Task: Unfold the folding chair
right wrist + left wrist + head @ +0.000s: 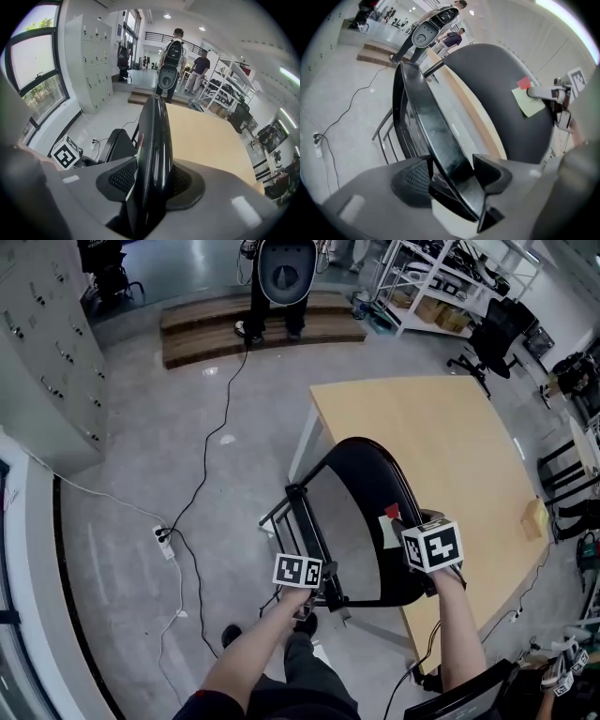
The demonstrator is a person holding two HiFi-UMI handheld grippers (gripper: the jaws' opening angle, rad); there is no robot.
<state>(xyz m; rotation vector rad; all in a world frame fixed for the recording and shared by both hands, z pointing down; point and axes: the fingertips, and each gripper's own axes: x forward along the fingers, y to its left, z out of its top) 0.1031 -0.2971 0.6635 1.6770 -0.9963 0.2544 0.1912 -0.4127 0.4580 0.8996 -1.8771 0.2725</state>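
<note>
A black folding chair stands beside the table, partly folded. Its rounded backrest (370, 502) bears a green note (389, 529) with a red tab. My right gripper (401, 521) is shut on the backrest's edge (154, 136) next to that note, pads pressing both faces (152, 180). The seat panel (309, 531) hangs in the metal frame. My left gripper (314, 592) grips the seat's edge (426, 122), which runs between its pads (452, 171). In the left gripper view the right gripper (543, 93) shows at the backrest (497, 79).
A light wooden table (422, 427) stands right behind the chair. A cable and power strip (164, 540) lie on the floor at left. Grey lockers (47, 362) line the left wall. A wooden platform (253, 324) with a person on it, shelves (441, 282) and an office chair (492, 343) are farther off.
</note>
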